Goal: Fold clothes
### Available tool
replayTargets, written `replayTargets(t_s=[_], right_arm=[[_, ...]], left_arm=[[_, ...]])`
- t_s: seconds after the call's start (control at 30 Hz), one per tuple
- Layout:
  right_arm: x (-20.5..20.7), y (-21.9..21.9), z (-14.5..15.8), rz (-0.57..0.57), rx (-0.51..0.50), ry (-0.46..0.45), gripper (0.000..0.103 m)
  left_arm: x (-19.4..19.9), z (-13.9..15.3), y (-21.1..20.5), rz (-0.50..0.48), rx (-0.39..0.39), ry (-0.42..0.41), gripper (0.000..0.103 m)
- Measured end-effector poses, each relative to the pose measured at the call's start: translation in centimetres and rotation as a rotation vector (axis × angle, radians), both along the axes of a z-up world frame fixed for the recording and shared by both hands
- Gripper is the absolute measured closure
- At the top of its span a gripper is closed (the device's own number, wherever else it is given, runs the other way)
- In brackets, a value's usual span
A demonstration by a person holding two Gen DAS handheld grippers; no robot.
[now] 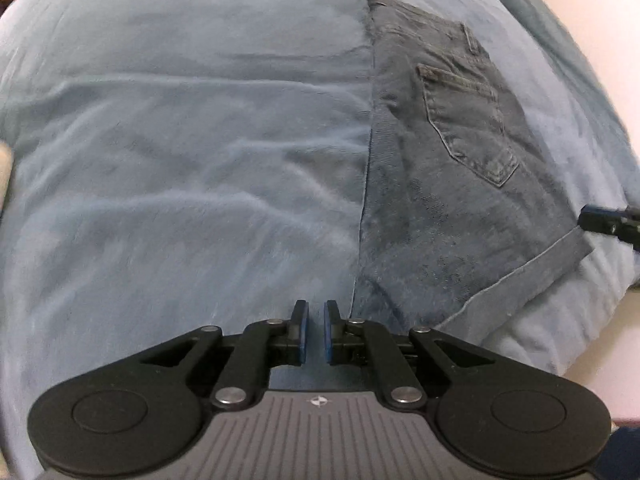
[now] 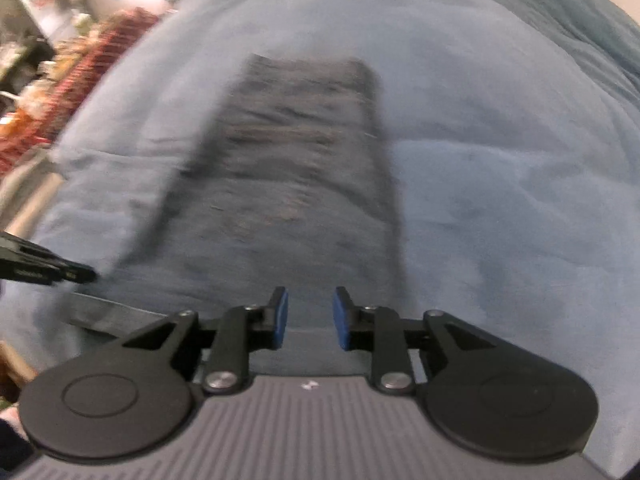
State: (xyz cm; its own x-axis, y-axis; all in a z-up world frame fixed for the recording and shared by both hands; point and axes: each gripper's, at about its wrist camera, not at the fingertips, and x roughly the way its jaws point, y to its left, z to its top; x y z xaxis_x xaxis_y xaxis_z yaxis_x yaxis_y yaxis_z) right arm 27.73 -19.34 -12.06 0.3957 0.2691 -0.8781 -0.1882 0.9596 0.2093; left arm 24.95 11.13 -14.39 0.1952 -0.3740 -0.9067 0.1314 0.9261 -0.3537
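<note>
No writing was legible anywhere. The left gripper was pinched nearly closed on nothing, just beside the folded denim shorts on the blue blanket. The right gripper stood parted and empty above the shorts. Only the left view showed the pocket sharply.
</note>
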Motion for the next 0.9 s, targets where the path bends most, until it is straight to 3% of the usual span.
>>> replayTargets(t_s=[0.2,0.3,0.37,0.47,0.6,0.67,0.77,0.9], right_arm=[[-0.2,8.6,0.7,0.245,0.153,0.046,0.076],[-0.5,13.0,0.0,0.328,0.180,0.072,0.076],[-0.7,15.3,-0.5,0.363,0.176,0.087,0.076],[-1.0,18.0,-1.1,0.370,0.180,0.117,0.076],[-1.6,21.3,-1.6,0.394,0.103,0.125,0.079],[-1.3,22.4,-3.2,0.363,0.014,0.184,0.079],[-0.8,22.7,-5.7,0.291,-0.001,0.265,0.079],[-1.0,23.8,-7.3,0.306,-0.031,0.267,0.066]], left_arm=[[-0.5,-0.4,2.5,0.140,-0.150,0.024,0.097],[-0.5,-0.5,2.7,0.122,-0.170,0.023,0.098],[-0.9,-0.4,2.7,0.100,-0.138,0.020,0.098],[-1.4,-0.4,3.8,0.121,-0.126,0.020,0.098],[-2.3,-0.5,5.6,0.172,-0.136,0.022,0.098],[-2.6,-0.5,6.3,0.188,-0.147,0.022,0.098],[-2.9,-0.6,6.8,0.201,-0.159,0.022,0.098],[-3.3,-0.9,7.2,0.208,-0.171,0.020,0.098]])
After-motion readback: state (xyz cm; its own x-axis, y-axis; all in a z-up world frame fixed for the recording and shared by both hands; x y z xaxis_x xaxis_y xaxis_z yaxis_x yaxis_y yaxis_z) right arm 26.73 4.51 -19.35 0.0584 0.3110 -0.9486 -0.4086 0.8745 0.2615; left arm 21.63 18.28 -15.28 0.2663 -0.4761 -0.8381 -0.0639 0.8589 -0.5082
